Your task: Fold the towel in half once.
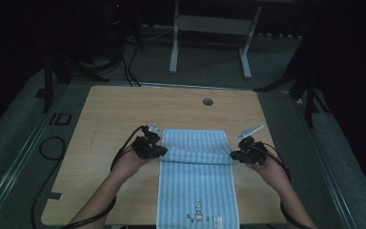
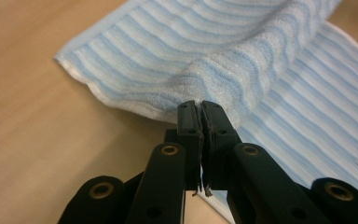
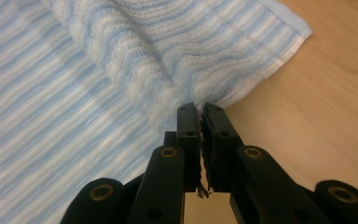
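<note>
- A light blue and white striped terry towel lay lengthwise on the pale wooden table, in the lower middle of the high view, with a small printed figure near its bottom end.
- Its far part was doubled over into a soft fold across the frame's centre, the folded band lifted slightly off the layer beneath.
- The left gripper sat at the left end of that fold; in the left gripper view its black jaws were clenched tight on a pinch of the towel's edge.
- The right gripper sat at the right end; in the right gripper view its jaws were likewise clamped on the cloth near the white-hemmed corner.
- The towel looked light, limp and not fragile; it would likely sag between the two grips and drape wherever unsupported.
- The nap should give good friction, so slipping seemed unlikely.
- The hemmed side edges or corners seemed the best holds, taken symmetrically to keep the fold straight.
</note>
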Demonstrator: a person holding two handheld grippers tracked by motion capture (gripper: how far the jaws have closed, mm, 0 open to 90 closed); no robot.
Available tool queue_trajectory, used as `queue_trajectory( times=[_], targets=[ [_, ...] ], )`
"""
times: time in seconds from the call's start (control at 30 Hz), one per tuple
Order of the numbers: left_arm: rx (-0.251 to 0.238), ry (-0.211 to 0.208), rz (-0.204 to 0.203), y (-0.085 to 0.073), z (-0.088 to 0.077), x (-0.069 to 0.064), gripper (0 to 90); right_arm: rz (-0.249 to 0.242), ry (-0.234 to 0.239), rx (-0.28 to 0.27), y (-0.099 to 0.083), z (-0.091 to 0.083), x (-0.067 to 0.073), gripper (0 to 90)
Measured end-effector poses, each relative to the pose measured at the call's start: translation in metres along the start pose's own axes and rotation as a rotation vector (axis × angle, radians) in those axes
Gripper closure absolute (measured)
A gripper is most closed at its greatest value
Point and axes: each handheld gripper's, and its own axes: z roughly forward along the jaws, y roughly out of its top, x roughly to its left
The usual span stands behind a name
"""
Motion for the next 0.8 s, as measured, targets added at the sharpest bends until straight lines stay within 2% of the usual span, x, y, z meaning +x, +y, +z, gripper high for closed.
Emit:
queue_trajectory(
  times=[0.13, 0.17, 0.2, 0.23, 0.27, 0.3, 0.37, 0.43, 0.5, 0.57, 0.7, 0.8],
  targets=[
    [0.016, -0.022, 0.016, -0.019, -0.005, -0.014, 86.1, -0.016, 0.023, -0.025, -0.015, -0.011, 0.016, 85.1],
    [0.018, -0.032, 0.022, -0.024, -0.006, -0.018, 86.1, -0.024, 0.029, -0.016, -0.019, -0.012, 0.022, 85.0],
    [0.018, -0.032, 0.022, -0.024, -0.006, -0.018, 86.1, -0.024, 0.029, -0.016, -0.019, -0.012, 0.022, 85.0],
    [0.045, -0.062, 0.032, -0.035, -0.005, -0.025, 86.1, -0.039, 0.03, -0.008, -0.023, -0.012, 0.028, 85.1],
    [0.062, -0.068, 0.041, -0.04, -0.004, -0.029, 84.5, -0.047, 0.053, 0.0, -0.031, -0.011, 0.038, 81.5],
    [0.076, -0.063, 0.052, -0.044, -0.004, -0.031, 79.8, -0.06, 0.071, 0.02, -0.035, -0.009, 0.043, 74.8],
    [0.087, -0.02, 0.078, -0.05, -0.004, -0.036, 71.1, -0.066, 0.054, 0.029, -0.04, -0.008, 0.048, 69.4],
    [0.063, -0.022, 0.061, -0.051, -0.007, -0.037, 64.2, -0.059, 0.04, 0.033, -0.043, -0.007, 0.049, 63.0],
    [0.054, -0.024, 0.06, -0.05, -0.005, -0.037, 62.4, -0.046, 0.013, 0.031, -0.041, -0.006, 0.049, 63.9],
    [0.055, -0.032, 0.058, -0.049, 0.001, -0.038, 61.0, -0.047, 0.03, 0.021, -0.038, -0.002, 0.049, 66.9],
    [0.088, -0.044, 0.072, -0.046, 0.017, -0.042, 61.0, -0.059, 0.043, 0.03, -0.032, 0.008, 0.052, 68.2],
    [0.119, -0.051, 0.081, -0.045, 0.031, -0.042, 61.0, -0.061, 0.046, 0.059, -0.029, 0.022, 0.052, 68.2]
  ],
)
